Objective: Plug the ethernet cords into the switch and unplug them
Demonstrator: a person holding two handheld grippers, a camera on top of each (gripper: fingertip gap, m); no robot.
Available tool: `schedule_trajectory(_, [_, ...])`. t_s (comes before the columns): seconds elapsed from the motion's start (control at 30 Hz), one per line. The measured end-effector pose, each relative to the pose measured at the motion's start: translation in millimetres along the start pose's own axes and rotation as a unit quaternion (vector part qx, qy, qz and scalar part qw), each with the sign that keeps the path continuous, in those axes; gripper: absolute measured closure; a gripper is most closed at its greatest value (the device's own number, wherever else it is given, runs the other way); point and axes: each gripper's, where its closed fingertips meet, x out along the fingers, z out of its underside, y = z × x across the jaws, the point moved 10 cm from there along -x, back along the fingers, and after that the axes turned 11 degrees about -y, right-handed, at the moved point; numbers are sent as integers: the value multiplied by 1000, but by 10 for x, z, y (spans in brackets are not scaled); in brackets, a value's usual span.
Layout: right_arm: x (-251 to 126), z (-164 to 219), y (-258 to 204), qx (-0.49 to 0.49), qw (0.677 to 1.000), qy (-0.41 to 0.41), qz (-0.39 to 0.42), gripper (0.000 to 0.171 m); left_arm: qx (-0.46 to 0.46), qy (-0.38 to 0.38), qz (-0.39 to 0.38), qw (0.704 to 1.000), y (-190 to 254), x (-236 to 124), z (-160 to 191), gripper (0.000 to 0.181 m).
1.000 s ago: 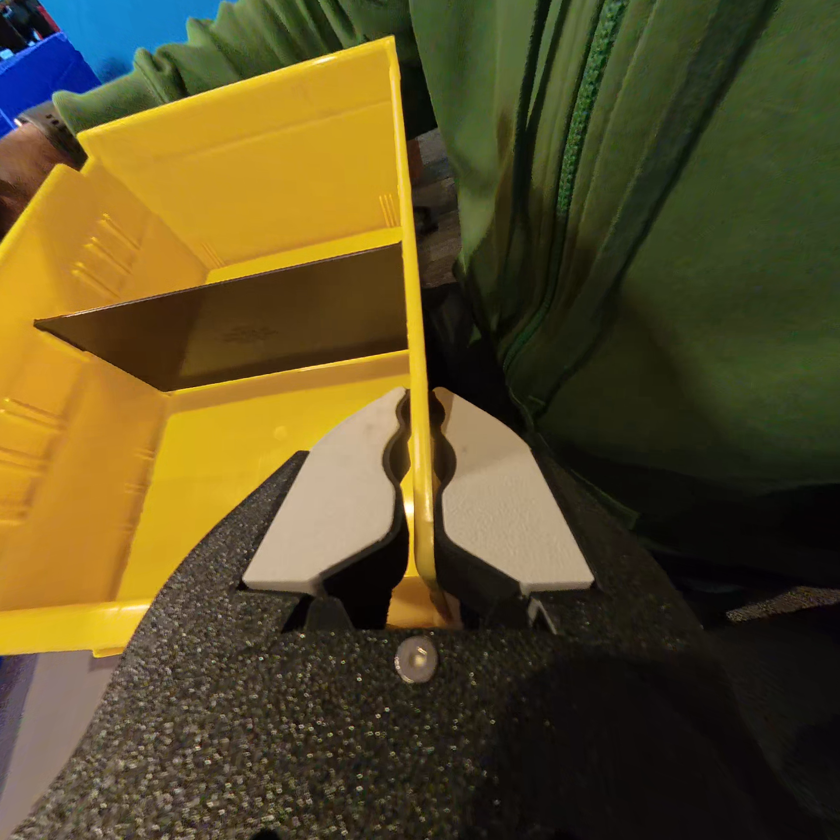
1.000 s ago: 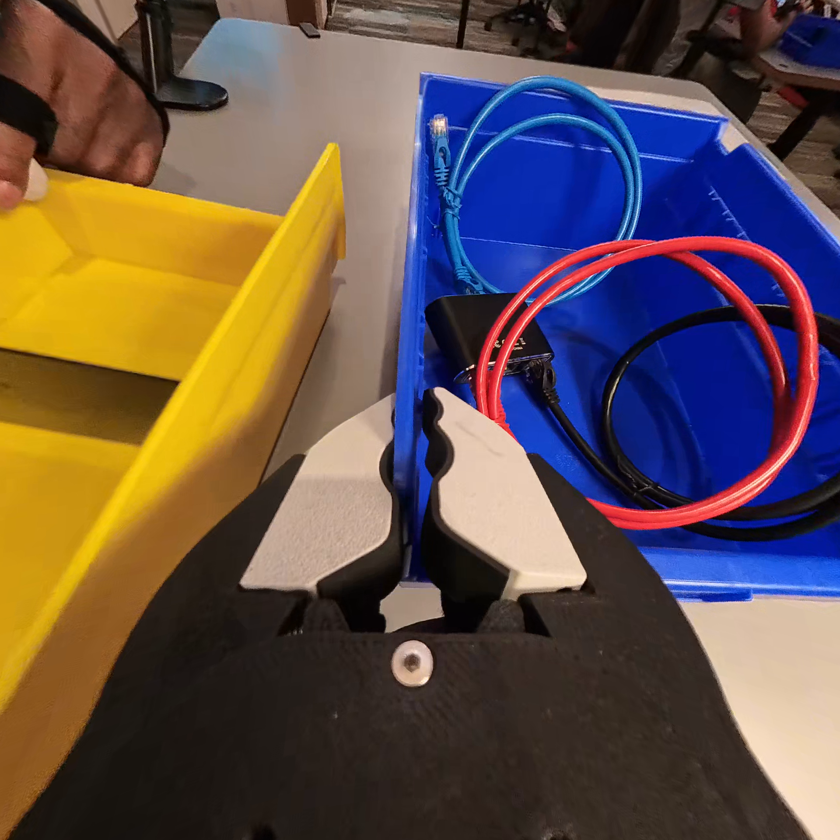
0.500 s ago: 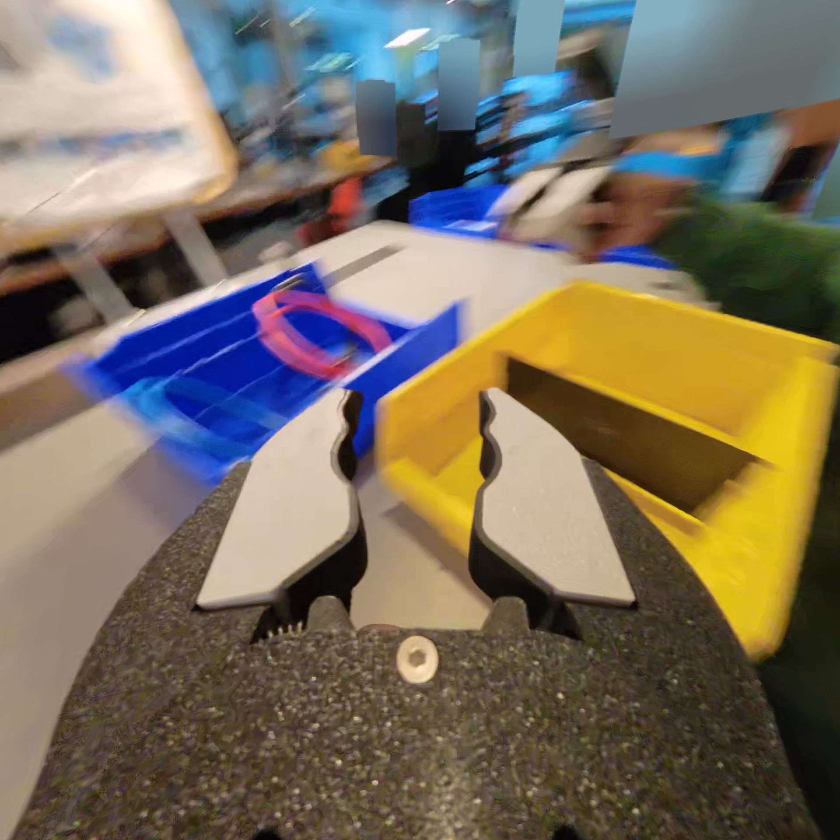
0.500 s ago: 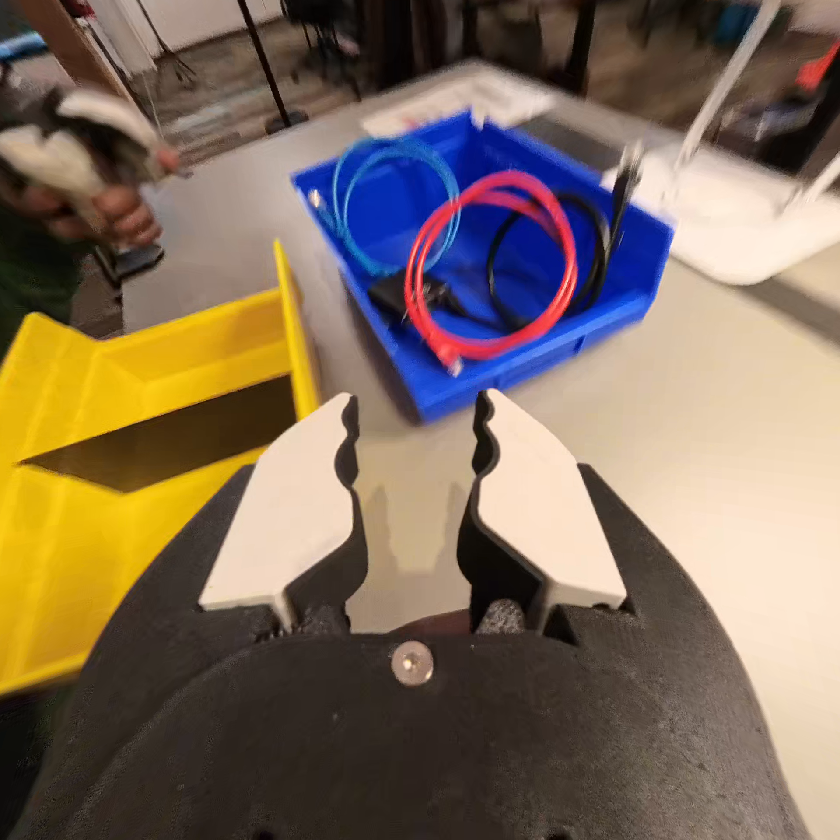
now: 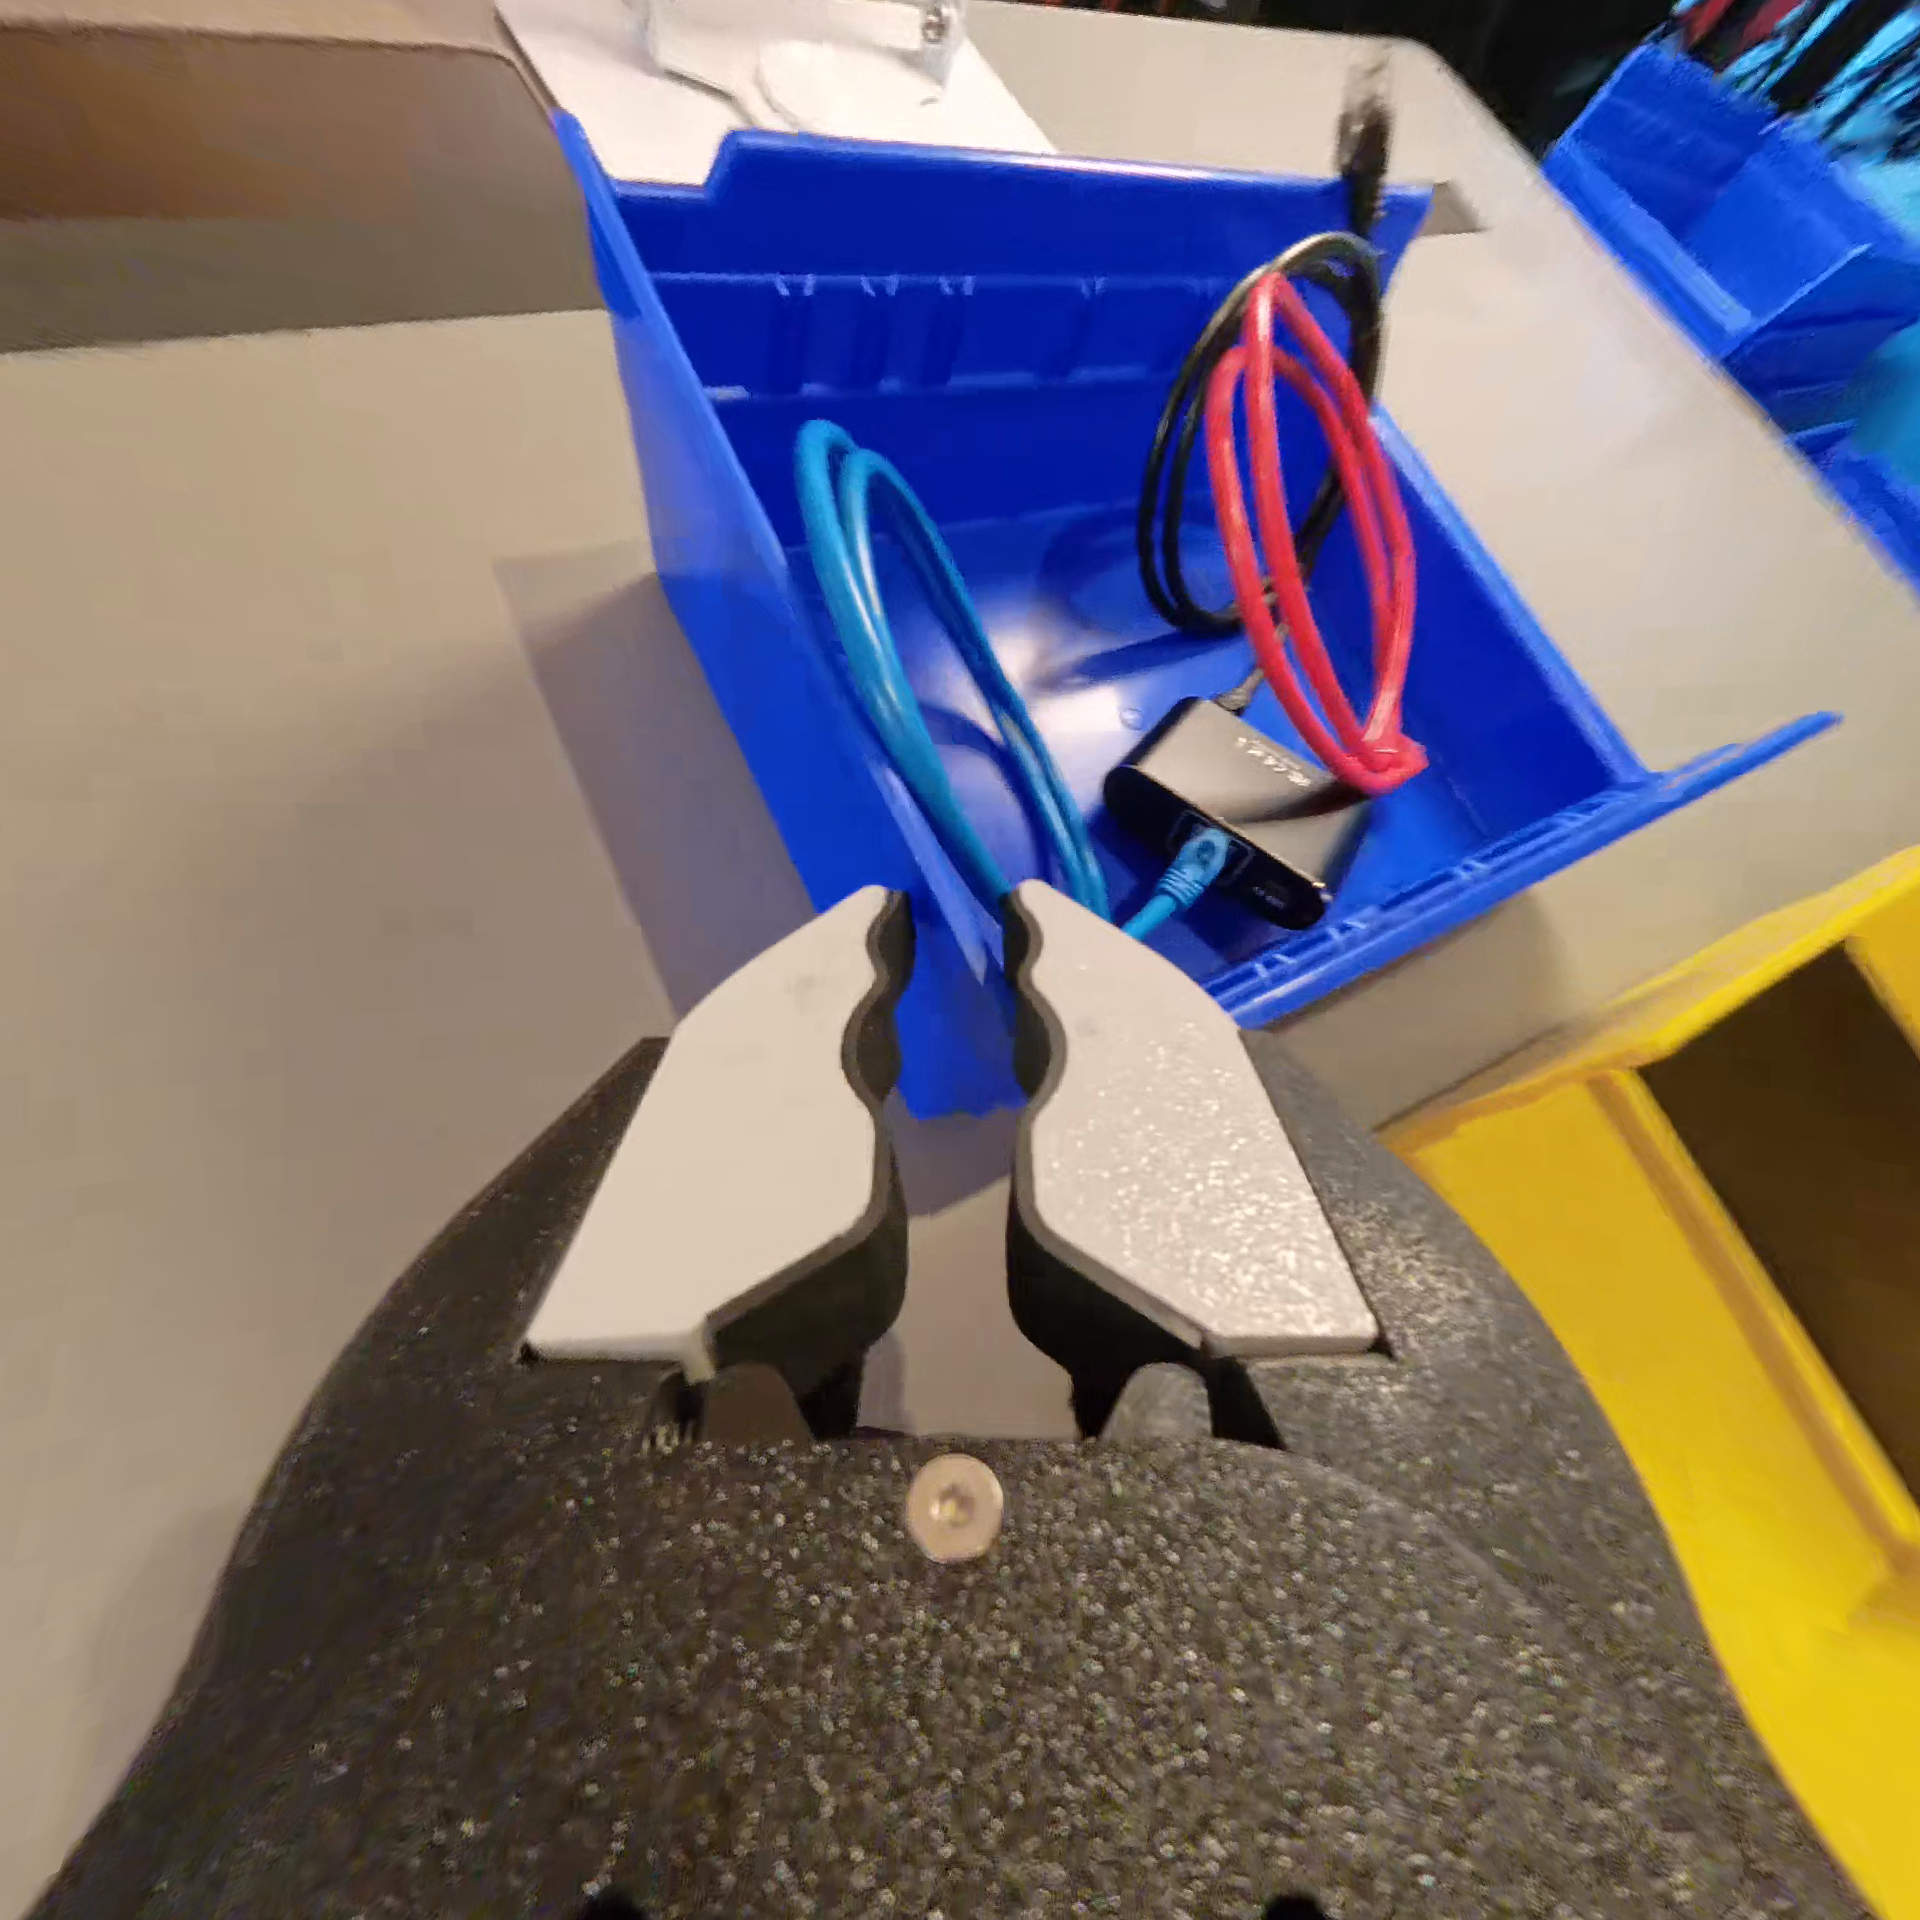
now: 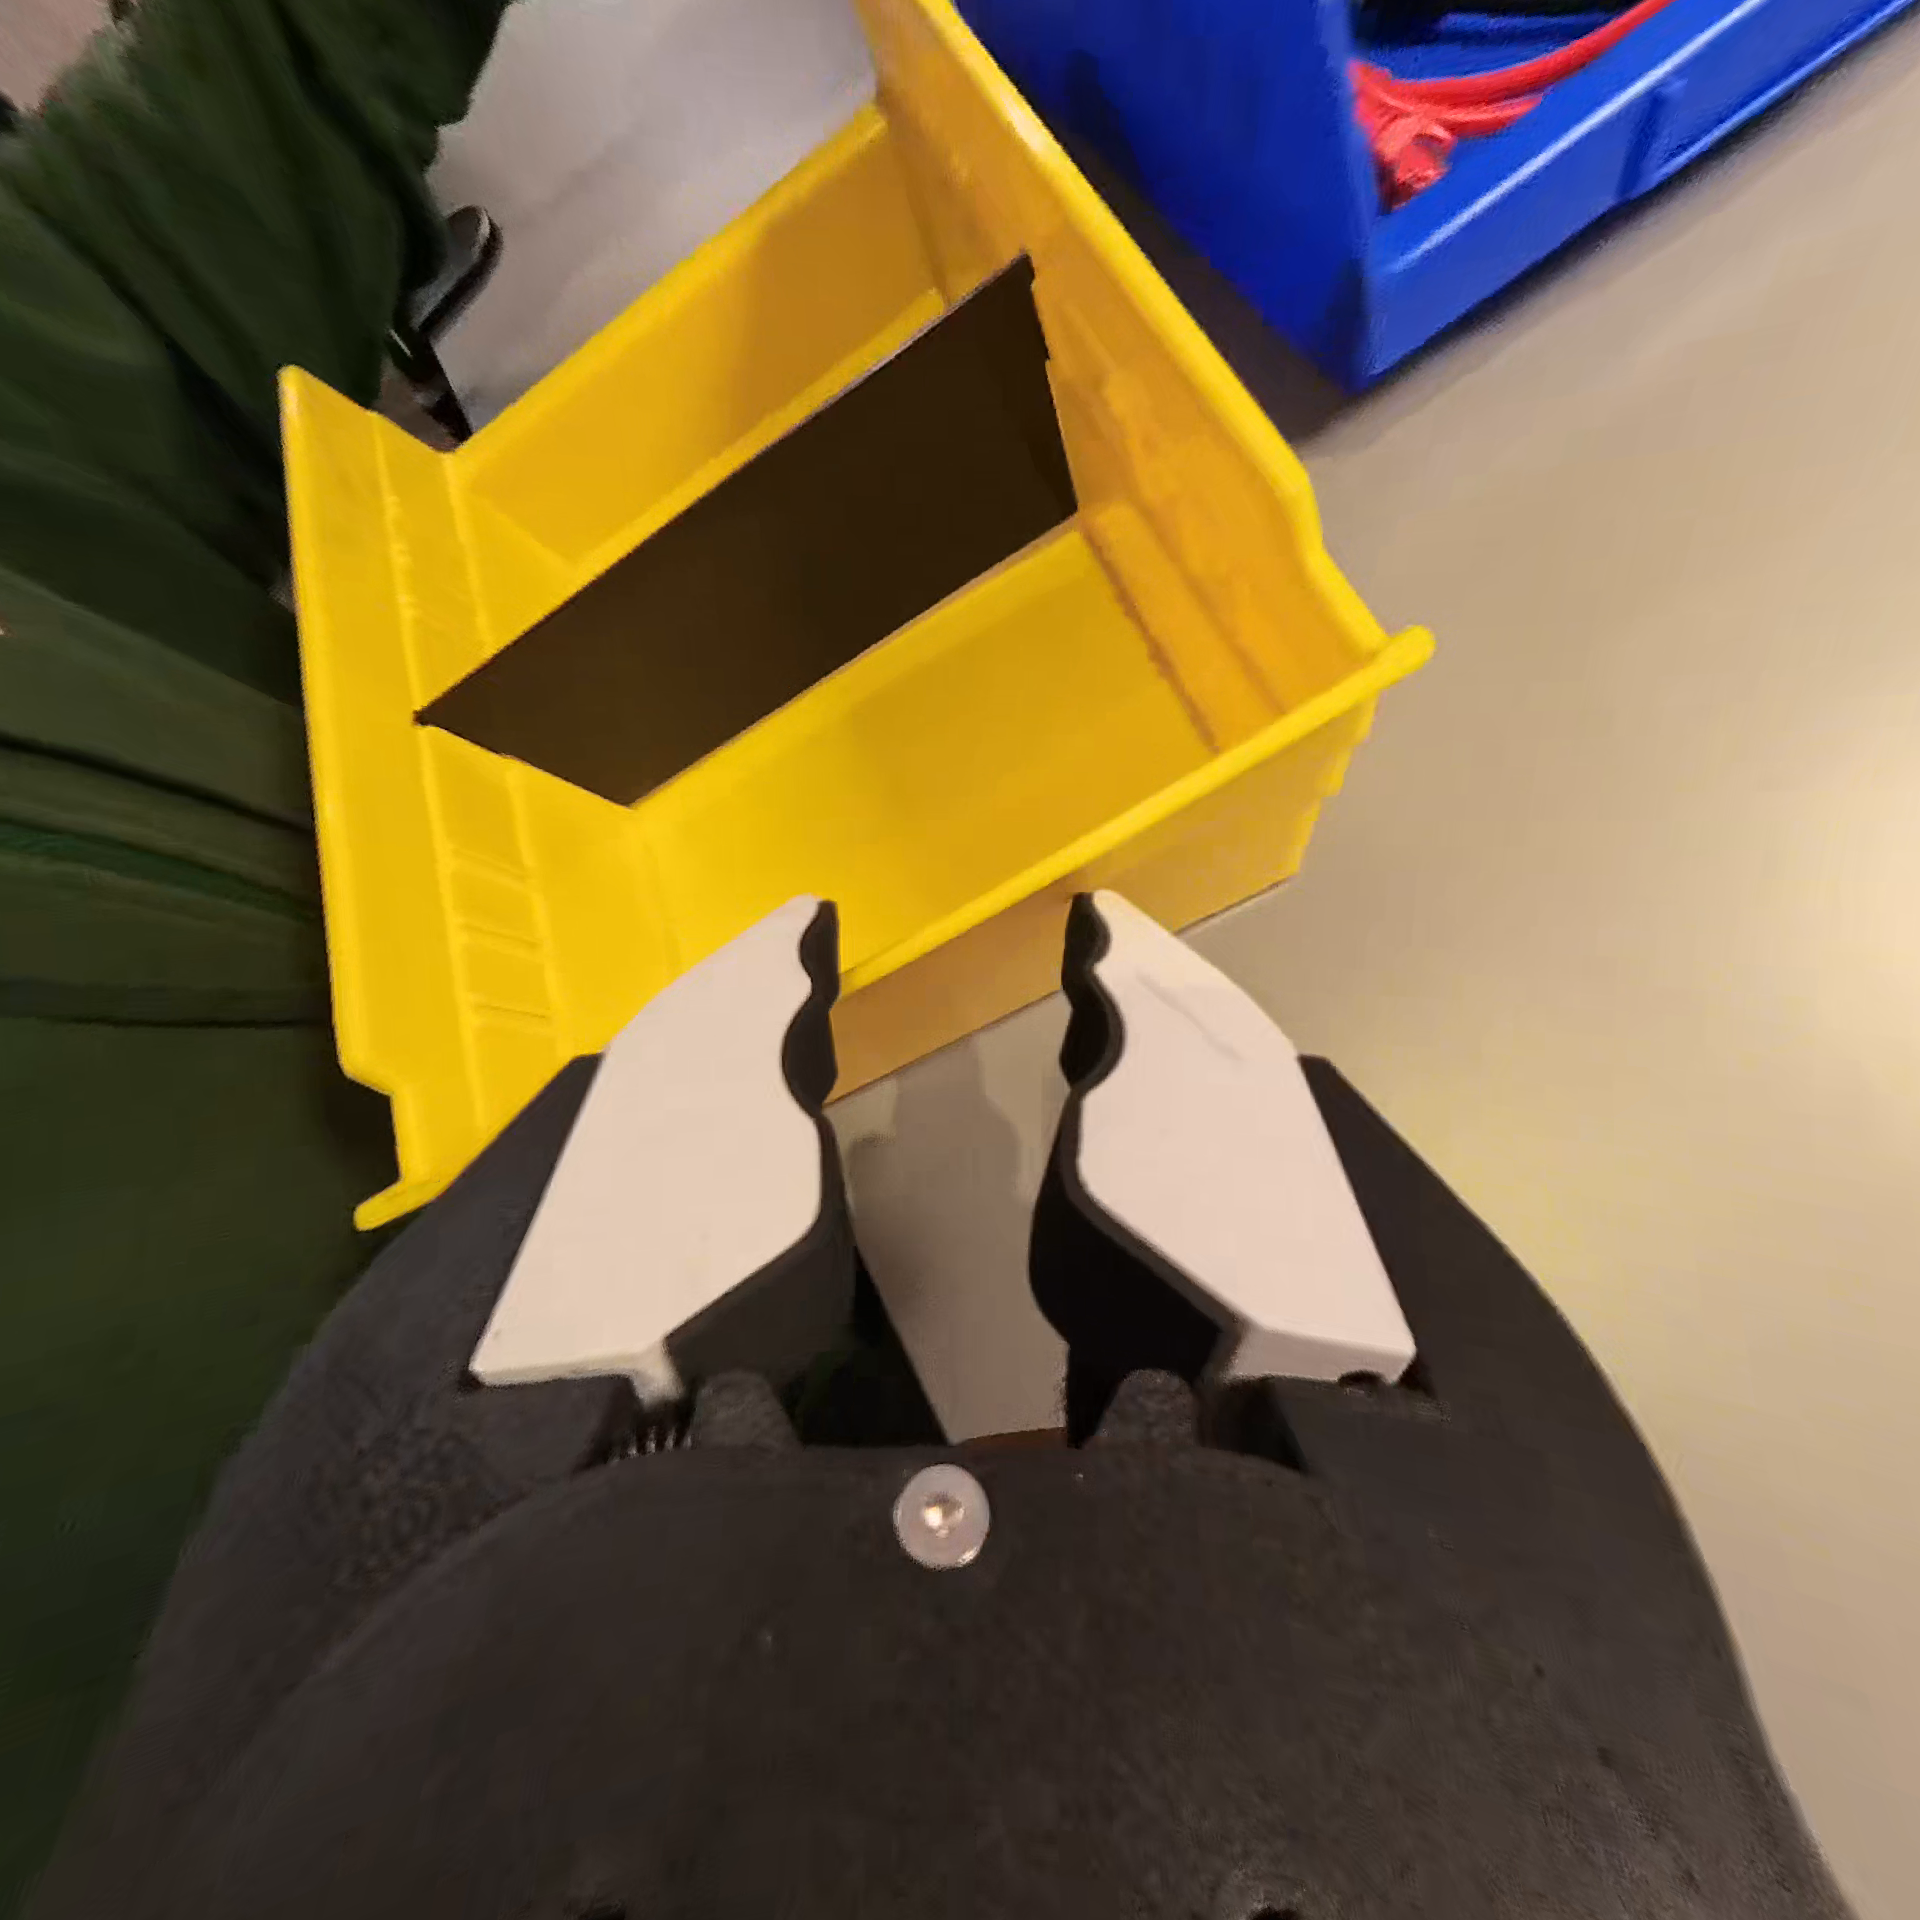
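Note:
A blue bin point(image 5: 935, 229) holds a black switch point(image 5: 1236, 800), a coiled blue cord point(image 5: 883, 623), a red cord point(image 5: 1309, 540) and a black cord point(image 5: 1174, 499). The blue cord's plug point(image 5: 1195, 862) sits in a port of the switch. My left gripper point(image 5: 956, 925) has its jaws narrowly apart, astride the bin's near corner wall. My right gripper point(image 6: 951, 935) is open and empty, its fingertips at the front lip of a yellow bin point(image 6: 1195, 436). The blue bin point(image 6: 1455, 260) and red cord point(image 6: 1455, 114) show at the top right of the right wrist view.
The yellow bin has a dark divider point(image 6: 779, 561) across its middle; it also shows at the right of the left wrist view point(image 5: 1558, 1299). A person's green jacket point(image 6: 135, 520) is at its left. Another blue bin point(image 5: 1766, 208) stands at the far right. The grey table point(image 6: 1610, 831) bears everything. Tip to tip, the grippers are about 40 cm apart.
A second ago my left gripper was shut on the yellow bin's wall and my right on the blue bin's wall. Both let go and swung over: left to the blue bin, right to the yellow.

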Motion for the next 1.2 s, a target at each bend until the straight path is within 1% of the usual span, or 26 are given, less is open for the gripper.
schedule_trajectory(0.03, [-29,-32,39,-12,1000,-8,13,132,13,-1,-30,999,-35,-46,1,167])
schedule_trajectory(0.13, [-171,-154,251,-52,994,-37,84,136,42,-16,-105,993,-223,-233,24,173])
schedule_trajectory(0.23, [-351,-294,588,-85,975,-85,187,139,66,-27,-167,983,-543,-477,84,174])
schedule_trajectory(0.3, [-472,-396,846,-96,963,-111,226,142,100,-34,-214,971,-792,-650,127,172])
schedule_trajectory(0.37, [-580,-496,1089,-83,950,-126,273,127,96,-44,-303,947,-1002,-859,147,152])
schedule_trajectory(0.4, [-630,-536,1171,-70,941,-129,306,120,88,-42,-342,935,-1029,-981,150,151])
schedule_trajectory(0.43, [-671,-561,1200,-62,932,-126,334,122,83,-29,-365,927,-988,-1098,151,148])
schedule_trajectory(0.47, [-694,-570,1169,-63,930,-115,343,122,79,-10,-375,923,-886,-1196,157,141])
schedule_trajectory(0.57, [-657,-494,865,-72,938,-72,331,121,78,54,-356,930,-362,-1295,251,124])
schedule_trajectory(0.63, [-583,-348,590,-77,941,-61,325,118,82,76,-319,941,43,-1196,371,115])
schedule_trajectory(0.7, [-541,-159,335,-61,942,-36,327,113,85,84,-297,948,367,-1022,503,105])
schedule_trajectory(0.77, [-514,49,125,-18,944,3,330,107,86,85,-293,948,581,-826,611,94])
schedule_trajectory(0.83, [-481,245,-71,23,942,37,332,98,90,76,-299,947,699,-623,692,87])
schedule_trajectory(0.9, [-409,389,-261,41,942,46,331,92,106,59,-334,935,710,-467,755,87])
schedule_trajectory(0.93, [-374,444,-323,45,940,38,337,90,114,51,-358,925,678,-420,786,89])
schedule_trajectory(0.97, [-354,490,-351,43,935,24,351,88,119,49,-368,921,639,-394,815,84])
schedule_trajectory(1.0, [-360,523,-353,42,927,17,372,87,112,52,-363,924,601,-393,843,88])
schedule_trajectory(1.07, [-418,566,-304,63,927,11,370,89,90,63,-358,927,490,-451,902,98])
schedule_trajectory(1.13, [-488,605,-216,70,926,10,370,89,90,65,-399,910,359,-590,975,105])
schedule_trajectory(1.17, [-525,622,-166,75,927,10,368,90,79,60,-420,902,273,-674,1020,114])
schedule_trajectory(1.2, [-571,639,-111,79,925,7,371,96,67,57,-436,896,170,-762,1072,121])
